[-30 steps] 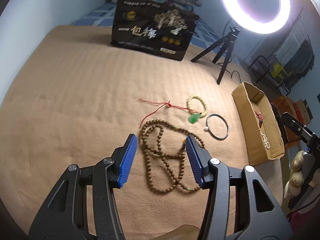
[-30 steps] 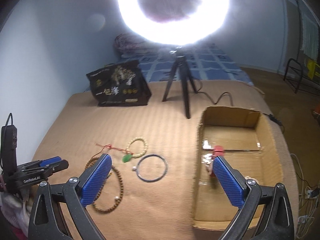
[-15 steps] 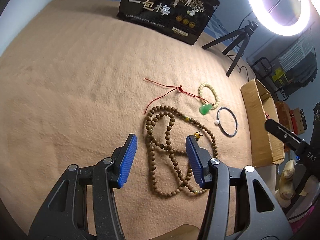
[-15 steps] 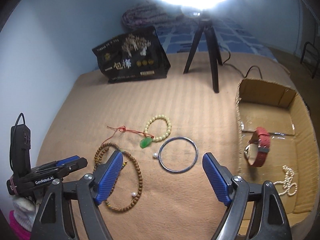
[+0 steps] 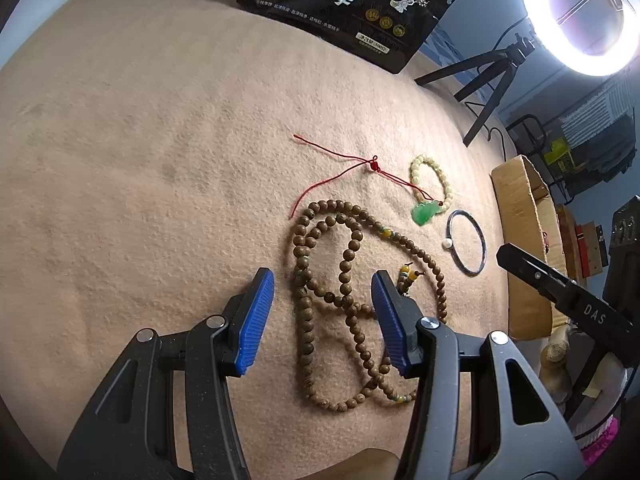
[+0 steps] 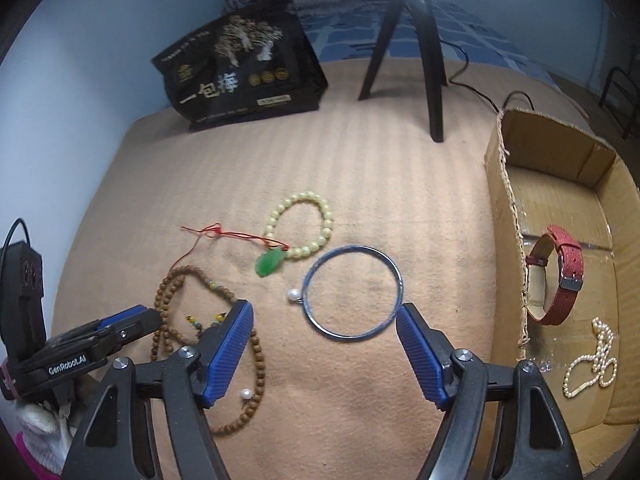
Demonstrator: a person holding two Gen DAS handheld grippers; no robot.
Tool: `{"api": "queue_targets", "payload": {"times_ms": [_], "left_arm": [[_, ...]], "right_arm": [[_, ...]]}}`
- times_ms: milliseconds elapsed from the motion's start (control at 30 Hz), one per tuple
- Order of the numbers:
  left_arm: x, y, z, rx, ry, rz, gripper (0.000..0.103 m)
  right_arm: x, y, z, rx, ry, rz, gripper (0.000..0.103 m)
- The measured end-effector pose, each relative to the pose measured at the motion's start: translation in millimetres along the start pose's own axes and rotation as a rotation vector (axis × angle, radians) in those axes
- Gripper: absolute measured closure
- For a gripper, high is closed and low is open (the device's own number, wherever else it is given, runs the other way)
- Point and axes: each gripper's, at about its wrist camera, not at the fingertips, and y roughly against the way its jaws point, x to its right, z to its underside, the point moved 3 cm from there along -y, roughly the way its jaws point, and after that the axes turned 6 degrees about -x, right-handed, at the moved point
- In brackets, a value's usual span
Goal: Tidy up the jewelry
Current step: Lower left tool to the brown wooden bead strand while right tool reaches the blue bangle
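The cardboard box (image 6: 516,240) already holds a red-strapped watch (image 6: 560,276) and a strand of small pearls (image 6: 592,356), so the sorting looks partly done. Four pieces lie on the tan blanket (image 5: 140,140) outside the box's left wall: nearest that wall a thin metal bangle with a single pearl (image 6: 352,292), beyond the bangle a pale cream bead bracelet (image 6: 304,224) with a green jade pendant on a red cord (image 6: 270,262) touching its near edge, and farthest from the box a long brown wooden bead strand (image 5: 340,300) heaped in overlapping loops.

The left gripper (image 5: 322,316) has its blue pads spread, straddling the middle loops of the wooden bead strand; whether the tips touch the blanket I cannot tell. The right gripper (image 6: 324,356) is also spread wide and holding nothing, sitting just on the near side of the bangle, which lies apart from both pads.

The step in hand seems to be picking the next piece for the box, most likely the wooden beads with the left tool. That probably calls for lowering the pads around a bunched section, pressing them together on several strands at once, then lifting high enough for the trailing loops to clear the box's wall
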Motion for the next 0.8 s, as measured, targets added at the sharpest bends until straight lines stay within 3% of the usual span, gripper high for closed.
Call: {"api": "queue_targets", "payload": {"times_ms": [167,333,567,800], "left_arm": [[2.0,-4.4,-2.7,-0.005,0.0,0.012,0.051],[4.0,-9.4,-4.4,-0.009,-0.008,0.012,0.051],[9.0,-13.4,-5.5,-0.008,-0.02,0.01,0.051],[21.6,-19.4,-4.3,0.001,-0.062,-0.025,0.048]], "right_arm": [[-3.0,-5.2,-5.1,0.0,0.004,0.006,0.017],[-12.1,-11.4,-6.3,-0.014,0.037,0.011,0.018],[-17.4,-24.6,-5.0,-0.044,0.063,0.01,0.041],[-25.5,-37.5,4.0,-0.061,0.087,0.015,0.05]]}}
